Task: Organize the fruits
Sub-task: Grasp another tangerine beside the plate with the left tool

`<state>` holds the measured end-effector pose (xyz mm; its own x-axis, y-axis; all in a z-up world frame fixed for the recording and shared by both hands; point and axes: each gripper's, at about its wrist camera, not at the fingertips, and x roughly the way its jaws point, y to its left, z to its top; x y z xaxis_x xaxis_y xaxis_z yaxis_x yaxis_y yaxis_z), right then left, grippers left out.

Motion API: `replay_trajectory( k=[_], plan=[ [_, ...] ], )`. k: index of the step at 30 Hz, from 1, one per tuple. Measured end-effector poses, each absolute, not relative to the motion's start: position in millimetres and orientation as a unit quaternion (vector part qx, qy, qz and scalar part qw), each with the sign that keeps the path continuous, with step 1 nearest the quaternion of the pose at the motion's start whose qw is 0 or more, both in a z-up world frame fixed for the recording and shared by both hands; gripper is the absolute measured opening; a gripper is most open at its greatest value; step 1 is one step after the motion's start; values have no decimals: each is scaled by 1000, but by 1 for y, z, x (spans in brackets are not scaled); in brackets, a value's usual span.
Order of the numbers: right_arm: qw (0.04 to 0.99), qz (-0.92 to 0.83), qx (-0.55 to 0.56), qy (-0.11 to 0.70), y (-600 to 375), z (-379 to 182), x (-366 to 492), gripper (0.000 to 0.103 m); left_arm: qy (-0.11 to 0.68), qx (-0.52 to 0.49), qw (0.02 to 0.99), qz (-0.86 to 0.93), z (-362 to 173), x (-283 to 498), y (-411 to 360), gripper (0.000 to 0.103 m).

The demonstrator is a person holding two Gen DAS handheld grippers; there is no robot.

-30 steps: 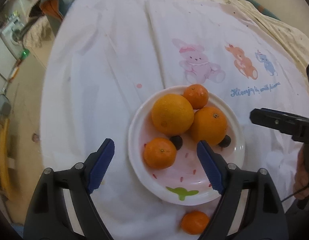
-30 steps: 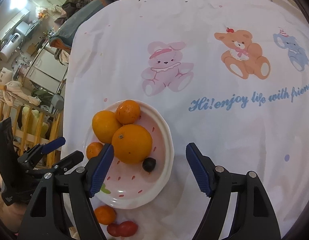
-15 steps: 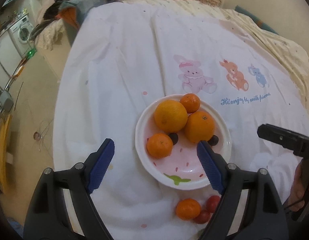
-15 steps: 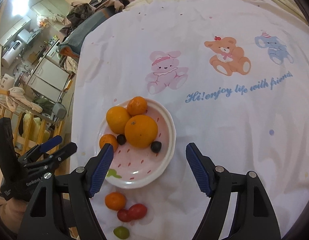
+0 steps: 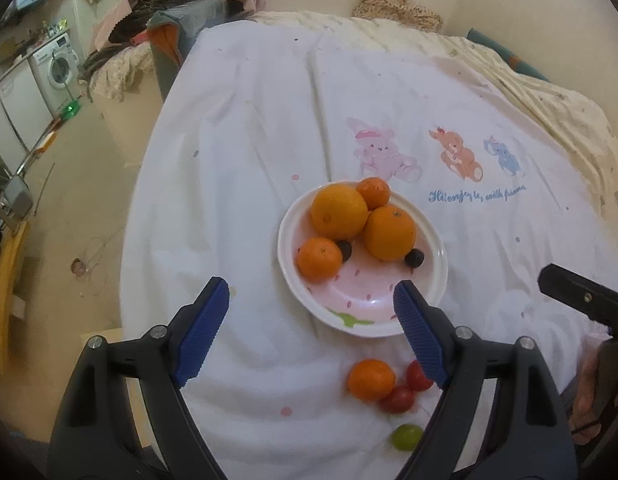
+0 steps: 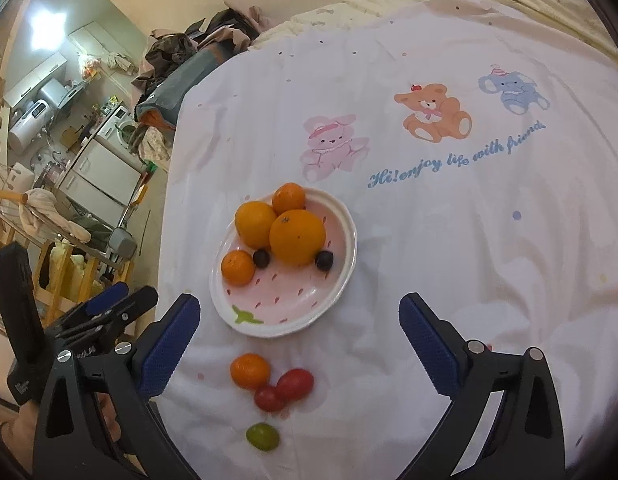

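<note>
left gripper (image 5: 311, 336) and right gripper (image 6: 299, 350): fingers spread, empty | loose mandarin (image 6: 249, 371), two tomatoes (image 6: 295, 385), green grape (image 6: 262, 436) lie just near-side of plate (image 6: 341, 280) | we judge them light, soft, roll-prone; we'd pinch gently across the middle

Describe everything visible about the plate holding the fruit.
The plate is a shallow, round, glossy white dish, ceramic by the look, with a pink center printed like a strawberry: red seed flecks and a green leaf near its front rim. It sits flat on the white cloth. It holds two large oranges, two small mandarins and two dark berries, all crowded to its far side. Neither hand-held gripper touches it.
</note>
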<state>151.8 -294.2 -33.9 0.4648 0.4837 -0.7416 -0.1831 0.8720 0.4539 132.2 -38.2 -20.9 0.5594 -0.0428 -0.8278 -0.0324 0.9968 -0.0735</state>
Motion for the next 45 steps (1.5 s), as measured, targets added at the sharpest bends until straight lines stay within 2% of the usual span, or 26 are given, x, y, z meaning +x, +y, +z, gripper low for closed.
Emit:
replay_trajectory(
  k=[17, 25, 33, 36, 39, 43, 45],
  plan=[
    [845, 141, 148, 493, -299, -50, 129, 102, 513, 4, 858, -27, -36, 117, -73, 82],
    [843, 129, 164, 496, -307, -52, 131, 102, 536, -54, 842, -40, -51, 121, -61, 82],
    [835, 114, 175, 510, -310, -61, 139, 102, 615, -91, 782, -37, -93, 124, -62, 82],
    [829, 112, 183, 517, -312, -65, 140, 102, 630, -117, 766, -41, -105, 125, -65, 78],
    [827, 109, 184, 520, -313, -67, 140, 102, 644, -128, 753, -44, -116, 126, -73, 69],
    [826, 104, 189, 521, -318, -67, 140, 102, 670, -105, 734, -35, -132, 130, -86, 46],
    [825, 101, 194, 522, -321, -68, 140, 102, 667, -113, 735, -32, -133, 131, -86, 45]
  ],
)
